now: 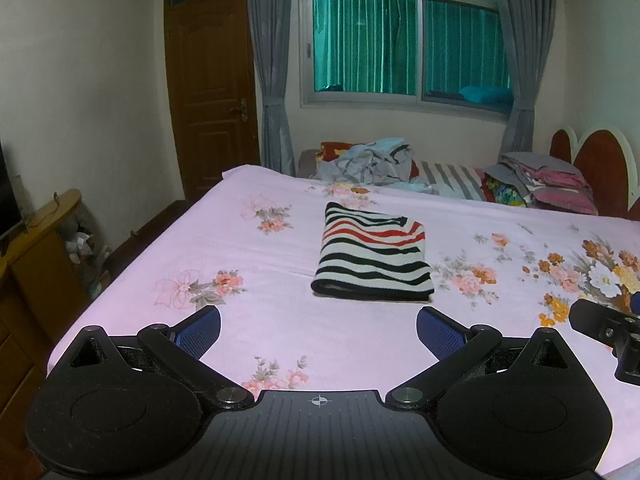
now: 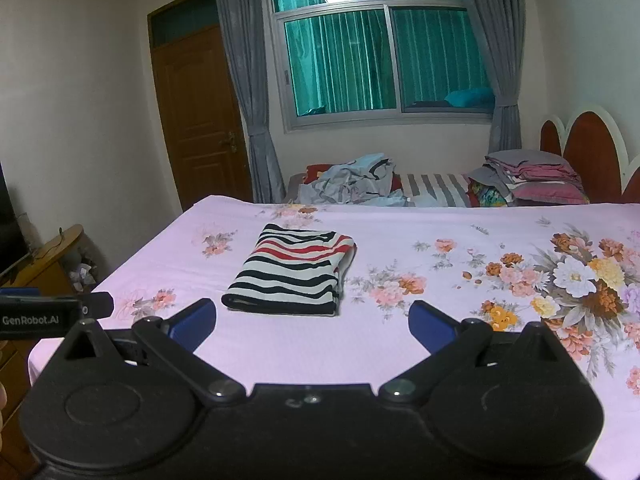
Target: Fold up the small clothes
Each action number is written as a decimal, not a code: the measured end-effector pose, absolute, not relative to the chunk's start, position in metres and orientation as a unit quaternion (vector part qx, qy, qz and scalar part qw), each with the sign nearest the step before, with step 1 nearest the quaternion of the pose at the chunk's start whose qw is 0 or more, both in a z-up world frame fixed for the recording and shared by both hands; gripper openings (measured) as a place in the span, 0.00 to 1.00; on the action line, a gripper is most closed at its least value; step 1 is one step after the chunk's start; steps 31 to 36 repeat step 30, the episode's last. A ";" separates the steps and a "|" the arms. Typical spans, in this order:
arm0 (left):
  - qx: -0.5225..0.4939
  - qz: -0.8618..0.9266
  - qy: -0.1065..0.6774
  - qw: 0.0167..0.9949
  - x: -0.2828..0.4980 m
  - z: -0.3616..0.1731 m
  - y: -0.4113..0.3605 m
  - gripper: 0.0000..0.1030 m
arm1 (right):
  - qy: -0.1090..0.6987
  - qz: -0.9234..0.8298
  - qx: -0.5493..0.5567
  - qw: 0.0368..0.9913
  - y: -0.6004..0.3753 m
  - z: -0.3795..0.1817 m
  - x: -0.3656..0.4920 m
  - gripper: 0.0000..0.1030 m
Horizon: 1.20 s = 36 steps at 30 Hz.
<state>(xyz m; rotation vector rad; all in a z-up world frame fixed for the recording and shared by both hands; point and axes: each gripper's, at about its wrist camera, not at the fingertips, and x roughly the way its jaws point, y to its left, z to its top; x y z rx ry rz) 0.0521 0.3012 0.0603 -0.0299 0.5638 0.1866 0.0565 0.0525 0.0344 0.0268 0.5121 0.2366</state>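
A small garment with black, white and red stripes [image 1: 374,256] lies folded into a neat rectangle on the pink floral bedsheet [image 1: 280,344]. It also shows in the right wrist view [image 2: 292,272]. My left gripper [image 1: 319,330] is open and empty, held above the sheet a little short of the garment. My right gripper [image 2: 312,326] is open and empty, just near of the garment and to its right. The right gripper's body shows at the right edge of the left wrist view [image 1: 608,332]. The left gripper's body shows at the left edge of the right wrist view [image 2: 52,312].
A heap of loose grey and blue clothes [image 1: 368,162] lies at the bed's far side. A stack of folded bedding [image 1: 548,184] sits by the headboard [image 1: 592,160]. A wooden cabinet [image 1: 36,248] stands left of the bed. A door [image 1: 212,88] and a curtained window [image 1: 404,36] are behind.
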 end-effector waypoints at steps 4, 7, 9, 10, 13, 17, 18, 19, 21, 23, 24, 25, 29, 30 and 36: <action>-0.012 0.091 0.276 0.957 0.052 0.060 0.298 1.00 | 0.253 0.116 0.014 0.960 0.053 0.034 0.057 1.00; -0.010 0.090 0.278 0.956 0.053 0.059 0.295 1.00 | 0.254 0.116 0.015 0.960 0.052 0.034 0.057 1.00; -0.010 0.089 0.279 0.956 0.054 0.059 0.294 1.00 | 0.255 0.116 0.016 0.960 0.051 0.033 0.057 1.00; -0.011 0.089 0.280 0.956 0.054 0.058 0.294 1.00 | 0.255 0.115 0.016 0.960 0.050 0.033 0.057 1.00; -0.011 0.089 0.281 0.956 0.056 0.059 0.294 1.00 | 0.255 0.115 0.017 0.960 0.049 0.033 0.058 1.00; -0.011 0.088 0.283 0.955 0.056 0.058 0.294 1.00 | 0.256 0.116 0.017 0.960 0.049 0.033 0.058 1.00; -0.012 0.088 0.283 0.955 0.057 0.058 0.294 1.00 | 0.256 0.116 0.017 0.960 0.049 0.033 0.058 1.00; -0.012 0.088 0.283 0.955 0.057 0.058 0.294 1.00 | 0.256 0.116 0.018 0.959 0.049 0.033 0.058 1.00; -0.009 0.086 0.282 0.956 0.058 0.057 0.294 1.00 | 0.258 0.116 0.018 0.959 0.049 0.031 0.059 1.00; -0.006 0.078 0.278 0.957 0.060 0.055 0.293 1.00 | 0.261 0.115 0.017 0.958 0.048 0.029 0.060 1.00; -0.005 0.073 0.276 0.958 0.062 0.054 0.293 1.00 | 0.263 0.116 0.017 0.958 0.048 0.028 0.062 1.00; -0.007 0.068 0.275 0.959 0.064 0.052 0.294 1.00 | 0.265 0.115 0.018 0.957 0.048 0.027 0.063 1.00; -0.012 0.064 0.261 0.963 0.079 0.042 0.297 1.00 | 0.278 0.107 0.020 0.954 0.044 0.016 0.074 1.00; -0.016 0.055 0.264 0.963 0.088 0.037 0.300 1.00 | 0.283 0.102 0.020 0.953 0.042 0.012 0.077 1.00; -0.016 0.055 0.264 0.963 0.088 0.037 0.300 1.00 | 0.283 0.102 0.020 0.953 0.042 0.012 0.077 1.00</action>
